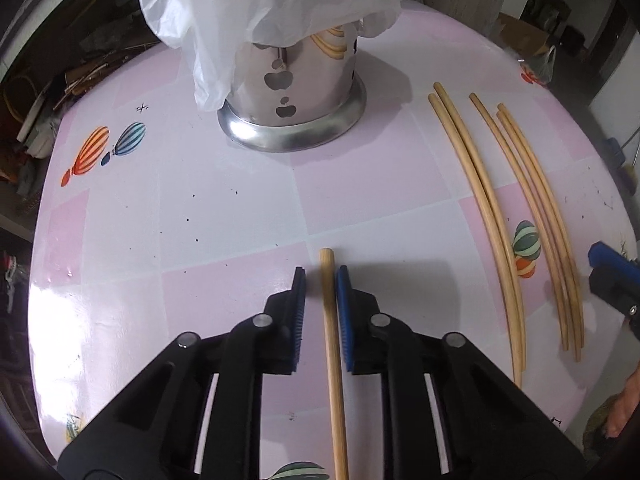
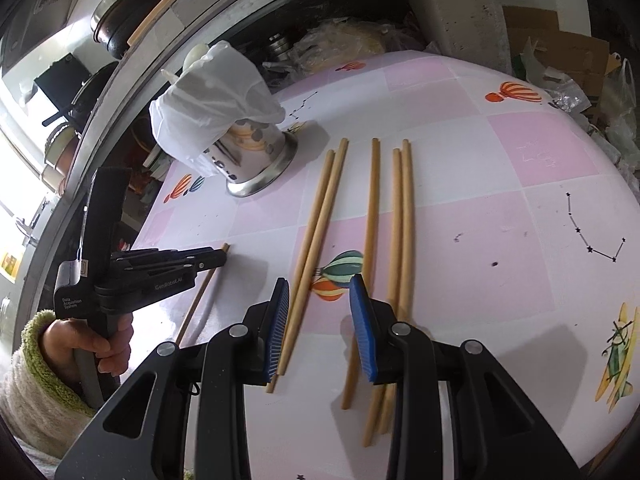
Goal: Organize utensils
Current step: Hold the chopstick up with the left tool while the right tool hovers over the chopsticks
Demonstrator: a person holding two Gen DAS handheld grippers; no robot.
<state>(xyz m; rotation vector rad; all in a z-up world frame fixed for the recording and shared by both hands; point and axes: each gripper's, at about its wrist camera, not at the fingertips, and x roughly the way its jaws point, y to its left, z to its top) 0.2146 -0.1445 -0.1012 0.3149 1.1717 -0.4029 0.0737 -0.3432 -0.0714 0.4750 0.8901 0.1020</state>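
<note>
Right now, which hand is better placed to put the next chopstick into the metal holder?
Left. Its claw grips one chopstick, with the metal holder straight ahead. The right claw is open over the loose chopsticks, holding nothing.

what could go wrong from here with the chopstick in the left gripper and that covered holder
1. The left gripper holds one chopstick close to its top end, with a gap showing beside one pad; the long free end could swing or slip out when lifted.
2. A white plastic bag drapes over the metal utensil holder, so its opening is hidden and the chopstick may snag.
3. The open right gripper sits low over the five loose chopsticks and could scatter them.
</note>
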